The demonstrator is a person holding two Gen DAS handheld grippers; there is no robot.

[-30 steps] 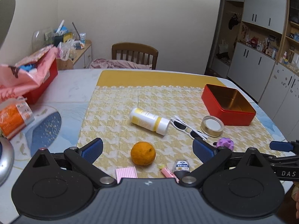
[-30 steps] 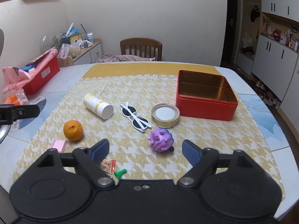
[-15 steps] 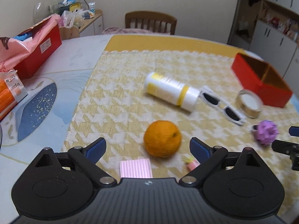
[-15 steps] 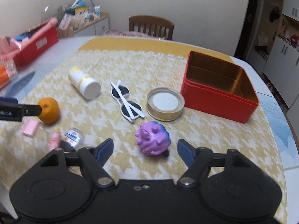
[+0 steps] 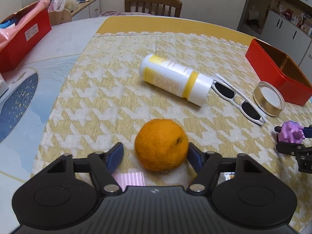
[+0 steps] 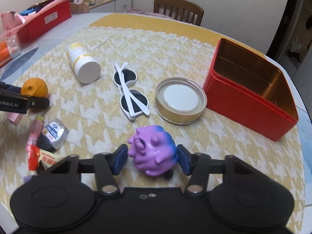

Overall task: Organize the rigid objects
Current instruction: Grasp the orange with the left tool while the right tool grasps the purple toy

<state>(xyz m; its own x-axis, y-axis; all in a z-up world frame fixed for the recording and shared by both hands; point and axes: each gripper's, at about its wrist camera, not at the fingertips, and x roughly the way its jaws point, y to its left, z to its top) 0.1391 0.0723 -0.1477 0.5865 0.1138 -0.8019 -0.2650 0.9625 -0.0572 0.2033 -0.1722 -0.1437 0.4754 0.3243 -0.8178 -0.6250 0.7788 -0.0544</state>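
Note:
An orange (image 5: 161, 144) lies on the yellow houndstooth cloth between the open jaws of my left gripper (image 5: 156, 154); the right pad is at its side, the left pad stands apart. A purple toy figure (image 6: 153, 153) sits between the open jaws of my right gripper (image 6: 151, 159), the pads close beside it. Farther out lie a white-and-yellow bottle (image 5: 175, 81) on its side, white sunglasses (image 6: 129, 91), a gold jar lid (image 6: 180, 100) and an open red tin (image 6: 251, 89).
Small packets, a pink stick and a little silver-topped item (image 6: 53, 134) lie at the near left. A pink card (image 5: 129, 178) lies under my left gripper. A red box (image 5: 21, 37) with pink bags stands at the far left. A wooden chair (image 5: 153, 4) is behind the table.
Both grippers have moved forward and down. The orange now sits between the left jaws and the purple toy between the right jaws; both pairs of jaws have narrowed.

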